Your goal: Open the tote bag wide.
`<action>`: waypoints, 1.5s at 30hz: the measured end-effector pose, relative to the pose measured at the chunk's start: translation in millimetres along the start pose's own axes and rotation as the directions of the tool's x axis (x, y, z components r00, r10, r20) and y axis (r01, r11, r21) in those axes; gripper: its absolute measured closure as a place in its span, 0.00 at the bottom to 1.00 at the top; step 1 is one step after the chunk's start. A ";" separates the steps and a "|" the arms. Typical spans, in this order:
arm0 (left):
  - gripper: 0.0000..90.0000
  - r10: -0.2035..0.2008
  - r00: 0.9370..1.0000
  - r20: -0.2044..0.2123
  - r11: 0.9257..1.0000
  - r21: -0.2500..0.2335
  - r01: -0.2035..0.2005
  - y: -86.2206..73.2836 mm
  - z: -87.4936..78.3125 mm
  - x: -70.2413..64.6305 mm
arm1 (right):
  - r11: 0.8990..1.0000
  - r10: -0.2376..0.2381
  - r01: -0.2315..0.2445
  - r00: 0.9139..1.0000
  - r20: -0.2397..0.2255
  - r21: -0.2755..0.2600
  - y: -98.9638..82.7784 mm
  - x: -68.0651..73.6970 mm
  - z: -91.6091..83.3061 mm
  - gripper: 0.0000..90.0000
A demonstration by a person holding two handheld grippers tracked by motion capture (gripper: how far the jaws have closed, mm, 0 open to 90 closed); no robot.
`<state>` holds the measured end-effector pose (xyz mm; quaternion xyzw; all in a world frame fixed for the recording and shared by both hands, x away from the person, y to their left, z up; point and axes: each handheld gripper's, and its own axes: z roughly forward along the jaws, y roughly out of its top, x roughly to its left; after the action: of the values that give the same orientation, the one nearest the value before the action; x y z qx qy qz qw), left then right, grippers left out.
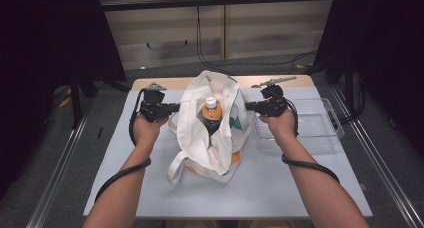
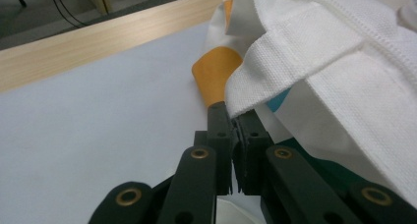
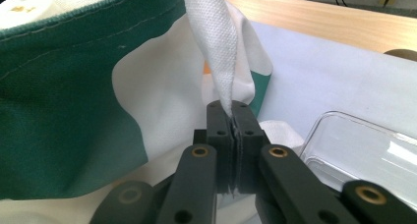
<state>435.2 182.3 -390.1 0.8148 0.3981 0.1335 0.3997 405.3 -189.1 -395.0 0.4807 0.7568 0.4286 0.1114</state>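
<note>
Gripping tote bag (image 1: 212, 138) straps | both grippers' fingers clenched | bottle (image 1: 211, 116) label unreadable

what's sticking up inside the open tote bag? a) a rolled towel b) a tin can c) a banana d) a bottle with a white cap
d: in the high view a bottle with a white cap and orange label stands in the mouth of the tote bag, which the left gripper and right gripper hold by its white straps.
</note>
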 end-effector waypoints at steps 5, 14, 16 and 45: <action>0.97 -0.010 1.000 -0.004 1.000 0.022 0.010 -3.3 5.5 5.8 | 1.000 0.012 -0.012 1.000 0.003 0.015 -1.0 -7.3 2.0 0.98; 0.97 -0.015 1.000 -0.014 0.997 0.072 0.016 -10.0 17.0 12.5 | 0.998 0.030 -0.030 0.999 0.019 0.049 -5.3 -17.5 7.2 0.98; 0.96 -0.020 1.000 -0.011 0.997 0.069 0.020 -11.0 19.0 11.7 | 0.998 0.031 -0.032 0.999 0.013 0.053 -6.6 -18.5 8.4 0.98; 0.97 -0.013 1.000 -0.006 0.992 0.122 0.014 -29.1 29.9 6.7 | 0.997 0.012 -0.013 1.000 0.007 0.078 -20.3 -15.2 10.5 0.98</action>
<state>439.8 181.6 -432.2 0.8346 0.4122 0.1085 0.3490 406.4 -199.4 -420.5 0.4909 0.7694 0.3980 0.0924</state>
